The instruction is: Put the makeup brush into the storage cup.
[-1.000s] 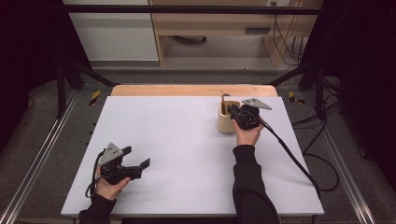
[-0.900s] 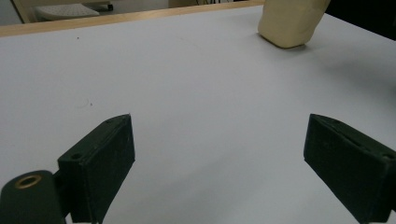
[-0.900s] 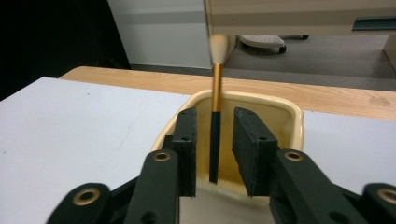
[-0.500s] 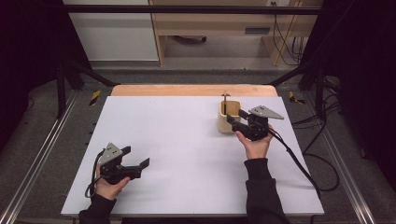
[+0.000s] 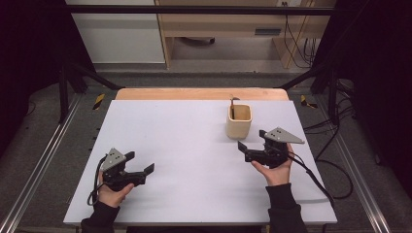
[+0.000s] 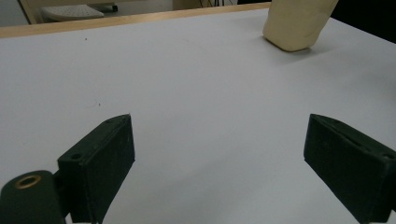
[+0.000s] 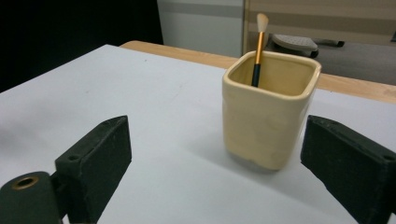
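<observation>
White table (image 5: pixel 184 145) with a cream cup (image 5: pixel 239 121) near its far-right edge.

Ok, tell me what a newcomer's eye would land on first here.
First the cream cup standing toward the far right of the white table, with a small brush upright inside it, bristles up. Next the right gripper, just in front of the cup and apart from it; its jaws have just been opening and stand wide with nothing between them. The left gripper sits open near the front left.

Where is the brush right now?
The brush stands inside the cream cup on the table's far right, just beyond the open right hand-held gripper.
</observation>
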`<state>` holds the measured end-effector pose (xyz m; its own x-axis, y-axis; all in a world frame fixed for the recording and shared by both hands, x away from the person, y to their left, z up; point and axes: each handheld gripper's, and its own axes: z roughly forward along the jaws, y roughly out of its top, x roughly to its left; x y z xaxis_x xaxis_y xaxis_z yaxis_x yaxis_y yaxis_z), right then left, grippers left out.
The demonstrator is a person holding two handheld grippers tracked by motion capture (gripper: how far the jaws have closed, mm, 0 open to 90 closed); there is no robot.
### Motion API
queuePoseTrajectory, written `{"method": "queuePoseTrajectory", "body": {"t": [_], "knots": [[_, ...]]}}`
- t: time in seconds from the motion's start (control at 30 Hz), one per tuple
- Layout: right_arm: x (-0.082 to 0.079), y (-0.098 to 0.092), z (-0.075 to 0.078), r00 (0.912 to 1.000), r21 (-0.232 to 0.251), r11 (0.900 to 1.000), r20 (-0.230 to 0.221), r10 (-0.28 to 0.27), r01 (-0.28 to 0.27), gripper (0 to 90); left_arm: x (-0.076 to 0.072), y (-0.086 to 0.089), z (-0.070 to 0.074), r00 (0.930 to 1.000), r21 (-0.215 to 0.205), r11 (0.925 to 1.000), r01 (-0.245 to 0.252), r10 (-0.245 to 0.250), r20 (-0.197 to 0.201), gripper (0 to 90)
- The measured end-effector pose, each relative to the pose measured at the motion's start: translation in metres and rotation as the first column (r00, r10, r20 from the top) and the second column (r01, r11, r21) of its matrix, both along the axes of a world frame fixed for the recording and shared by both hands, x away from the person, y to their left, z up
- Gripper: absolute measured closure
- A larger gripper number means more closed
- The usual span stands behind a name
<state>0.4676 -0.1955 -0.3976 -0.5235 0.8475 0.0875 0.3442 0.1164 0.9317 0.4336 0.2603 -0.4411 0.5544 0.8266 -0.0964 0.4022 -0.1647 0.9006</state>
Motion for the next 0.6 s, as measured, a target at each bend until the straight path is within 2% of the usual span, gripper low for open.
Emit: {"method": "queuePoseTrajectory", "body": {"t": [0.2, 0.33, 0.4, 0.5, 0.6], "knots": [[-0.014, -0.009, -0.009, 0.9997, -0.003, 1.000, -0.014, 0.019, -0.019, 5.7, 0.000, 0.002, 0.000, 1.0000, 0.003, 1.0000, -0.002, 0.002, -0.005, 7.8], [-0.023, -0.017, -0.016, 0.9996, -0.014, 1.000, -0.024, 0.011, -0.012, 5.6, 0.000, 0.006, -0.001, 0.9999, 0.005, 1.0000, -0.008, 0.008, -0.012, 7.3], [-0.027, -0.021, -0.018, 0.9997, 0.002, 1.000, -0.024, 0.010, -0.010, 5.6, 0.000, 0.008, -0.002, 0.9999, 0.006, 0.9999, -0.011, 0.011, -0.013, 7.1], [-0.033, -0.026, -0.023, 0.9997, -0.008, 1.000, -0.020, 0.010, -0.010, 5.6, 0.001, 0.010, -0.002, 0.9997, 0.006, 0.9999, -0.016, 0.016, -0.017, 6.9], [-0.038, -0.028, -0.028, 0.9993, -0.017, 1.000, -0.035, 0.008, -0.009, 5.4, 0.001, 0.011, -0.003, 0.9996, 0.007, 0.9998, -0.017, 0.017, -0.021, 6.9]]}}
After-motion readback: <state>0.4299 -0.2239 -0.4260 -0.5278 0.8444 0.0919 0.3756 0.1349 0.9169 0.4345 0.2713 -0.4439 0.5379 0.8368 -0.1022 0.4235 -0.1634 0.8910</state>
